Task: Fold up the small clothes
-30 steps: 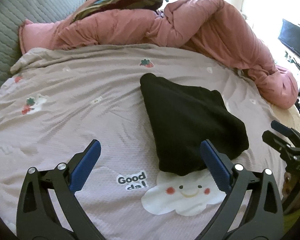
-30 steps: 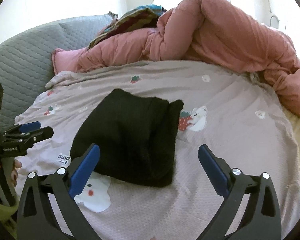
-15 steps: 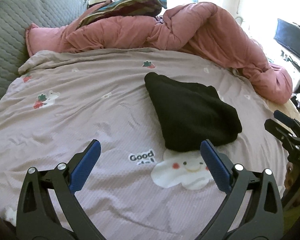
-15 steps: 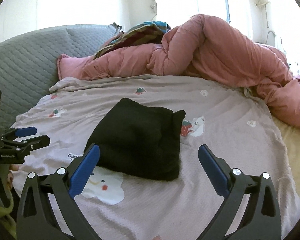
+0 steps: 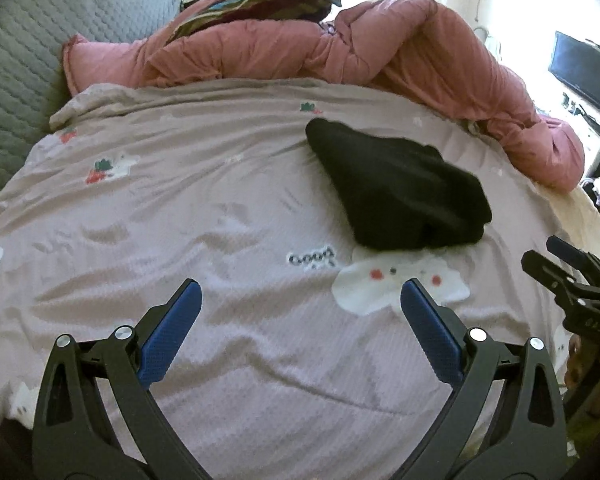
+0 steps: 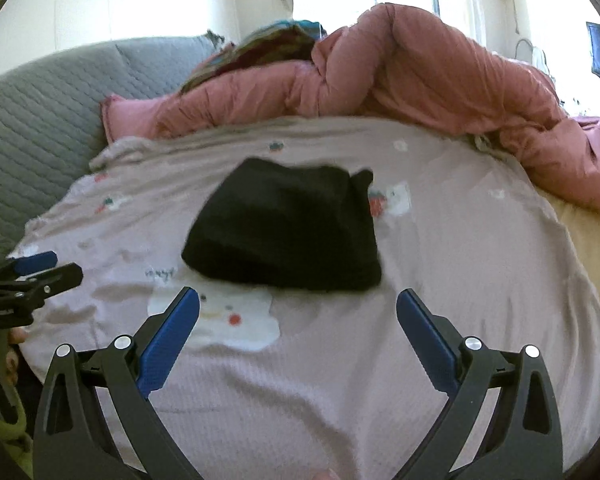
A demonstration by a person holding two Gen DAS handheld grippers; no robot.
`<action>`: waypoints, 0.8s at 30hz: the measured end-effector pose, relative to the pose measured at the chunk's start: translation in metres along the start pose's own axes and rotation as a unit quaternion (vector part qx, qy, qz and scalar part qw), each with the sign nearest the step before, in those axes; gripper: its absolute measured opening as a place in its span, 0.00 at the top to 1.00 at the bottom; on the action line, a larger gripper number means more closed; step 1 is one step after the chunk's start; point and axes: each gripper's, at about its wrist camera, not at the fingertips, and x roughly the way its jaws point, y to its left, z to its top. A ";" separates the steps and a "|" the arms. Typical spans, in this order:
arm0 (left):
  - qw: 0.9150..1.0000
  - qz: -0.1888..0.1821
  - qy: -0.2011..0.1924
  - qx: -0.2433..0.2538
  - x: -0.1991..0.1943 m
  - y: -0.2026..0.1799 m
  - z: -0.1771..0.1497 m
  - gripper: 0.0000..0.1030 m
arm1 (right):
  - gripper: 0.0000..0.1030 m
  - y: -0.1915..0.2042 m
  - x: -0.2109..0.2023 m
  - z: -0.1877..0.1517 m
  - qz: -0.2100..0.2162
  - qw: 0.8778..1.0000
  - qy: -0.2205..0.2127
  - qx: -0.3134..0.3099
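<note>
Garment [image 5: 396, 196], seemingly folded, hides a strawberry print [image 6: 376, 204] only leftward.

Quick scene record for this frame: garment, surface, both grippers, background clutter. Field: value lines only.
garment: black garment, folded, lying flat on the bedspread
surface: lilac printed bedspread
left gripper: jaws open, empty, clear of the garment
right gripper: jaws open, empty, clear of the garment
behind: pink duvet bunched along far side
cloud print: partly under garment's near edge

Left gripper [image 5: 300, 300] and right gripper [image 6: 298, 308] hover, jaws spread wide, empty.
</note>
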 end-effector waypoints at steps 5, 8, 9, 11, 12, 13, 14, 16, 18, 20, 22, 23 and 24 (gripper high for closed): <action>1.000 -0.004 0.006 -0.003 0.001 0.002 -0.006 0.09 | 0.05 0.008 0.009 -0.015 -0.009 1.000 0.026 0.014; 1.000 -0.004 0.005 -0.003 0.001 0.002 -0.007 0.09 | 0.05 0.014 0.010 -0.017 -0.010 1.000 0.025 0.008; 1.000 -0.005 0.006 -0.004 0.001 0.002 -0.007 0.09 | 0.05 0.017 0.010 -0.017 -0.012 1.000 0.026 0.003; 1.000 -0.004 0.009 -0.007 0.002 0.002 -0.007 0.09 | 0.05 0.019 0.009 -0.017 -0.010 1.000 0.025 0.000; 1.000 -0.002 0.010 -0.008 0.002 0.002 -0.007 0.09 | 0.05 0.019 0.009 -0.017 -0.009 1.000 0.025 -0.001; 1.000 -0.002 0.011 -0.008 0.002 0.002 -0.007 0.09 | 0.05 0.020 0.009 -0.017 -0.008 1.000 0.025 -0.002; 1.000 -0.001 0.011 -0.009 0.001 0.002 -0.007 0.09 | 0.05 0.020 0.008 -0.017 -0.009 1.000 0.024 -0.003; 1.000 0.001 0.012 -0.009 0.001 0.001 -0.007 0.09 | 0.05 0.020 0.008 -0.018 -0.011 1.000 0.024 -0.004; 1.000 0.002 0.013 -0.008 0.001 0.001 -0.007 0.09 | 0.05 0.020 0.008 -0.018 -0.012 1.000 0.025 -0.004; 1.000 0.003 0.013 -0.008 0.001 0.001 -0.007 0.09 | 0.05 0.021 0.008 -0.018 -0.015 1.000 0.025 -0.003; 1.000 0.005 0.012 -0.008 0.001 0.002 -0.008 0.09 | 0.05 0.021 0.008 -0.018 -0.015 1.000 0.025 -0.002; 1.000 0.006 0.012 -0.009 0.001 0.002 -0.008 0.09 | 0.05 0.021 0.008 -0.017 -0.015 1.000 0.025 -0.002; 1.000 0.007 0.012 -0.009 0.001 0.003 -0.008 0.09 | 0.05 0.021 0.008 -0.018 -0.013 1.000 0.026 -0.003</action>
